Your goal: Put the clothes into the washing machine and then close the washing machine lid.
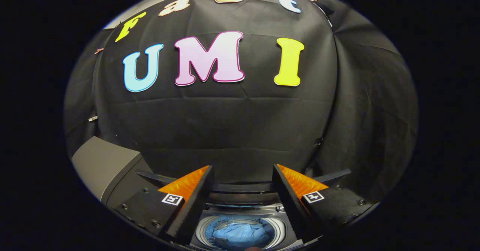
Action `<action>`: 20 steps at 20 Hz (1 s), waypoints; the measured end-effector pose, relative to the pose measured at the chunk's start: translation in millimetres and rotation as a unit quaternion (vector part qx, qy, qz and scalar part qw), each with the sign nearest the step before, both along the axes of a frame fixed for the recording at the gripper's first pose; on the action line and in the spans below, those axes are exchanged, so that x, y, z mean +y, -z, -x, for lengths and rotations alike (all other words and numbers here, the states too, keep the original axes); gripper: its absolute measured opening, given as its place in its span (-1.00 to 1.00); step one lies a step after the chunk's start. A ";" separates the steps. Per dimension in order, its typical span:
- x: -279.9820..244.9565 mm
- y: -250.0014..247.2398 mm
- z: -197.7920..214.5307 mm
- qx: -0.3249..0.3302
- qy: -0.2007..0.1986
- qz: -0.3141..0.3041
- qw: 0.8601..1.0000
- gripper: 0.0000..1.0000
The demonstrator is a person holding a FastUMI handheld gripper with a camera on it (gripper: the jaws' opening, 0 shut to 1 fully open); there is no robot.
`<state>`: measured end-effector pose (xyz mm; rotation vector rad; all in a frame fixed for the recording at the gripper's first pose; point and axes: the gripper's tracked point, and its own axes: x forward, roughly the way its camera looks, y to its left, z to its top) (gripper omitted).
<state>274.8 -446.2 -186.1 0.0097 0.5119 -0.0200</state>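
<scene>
The gripper [242,176] was found with its fingers spread wide and nothing held between them, poised above the washing machine [240,209] and looking past it toward the booth wall. Between and below the fingers lay the open drum [279,226], and inside it rested the blue clothes [240,234], apparently settled well down within the metal rim. The loading part of the task was therefore judged complete, with the closing of the lid remaining. A grey slanted panel [103,163] stood to the left of the fingers; whether this was the raised lid or another part of the cabinet could not be determined. For the closing step, it was judged sound practice to confirm first that no cloth overhung the rim, then to reach the lid's free edge, bear on it with one finger or a light pinch, and guide it down steadily rather than let it drop
</scene>
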 end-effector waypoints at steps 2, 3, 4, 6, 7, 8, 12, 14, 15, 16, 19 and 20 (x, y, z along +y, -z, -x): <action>0.8 0.3 2.2 0.000 0.000 -0.001 1.000 1.00; 0.4 -0.9 4.5 -0.002 -0.002 0.000 1.000 1.00; 0.4 -1.5 5.2 -0.003 -0.003 -0.002 1.000 1.00; 0.5 -0.4 8.7 -0.003 -0.005 -0.002 1.000 1.00; 0.3 -0.7 10.5 -0.004 -0.006 -0.002 1.000 1.00; 0.5 0.1 12.0 -0.004 -0.006 -0.002 1.000 1.00; 0.6 -0.2 19.3 -0.009 -0.011 -0.004 1.000 1.00; 1.6 -0.6 22.4 -0.010 -0.015 -0.006 1.000 1.00; 0.6 0.8 24.3 -0.010 -0.016 -0.006 1.000 1.00; 1.0 1.4 25.6 -0.010 -0.016 -0.007 1.000 1.00; 0.5 1.8 33.1 -0.010 -0.016 -0.007 1.000 1.00; 0.9 1.8 35.2 -0.010 -0.016 -0.007 1.000 1.00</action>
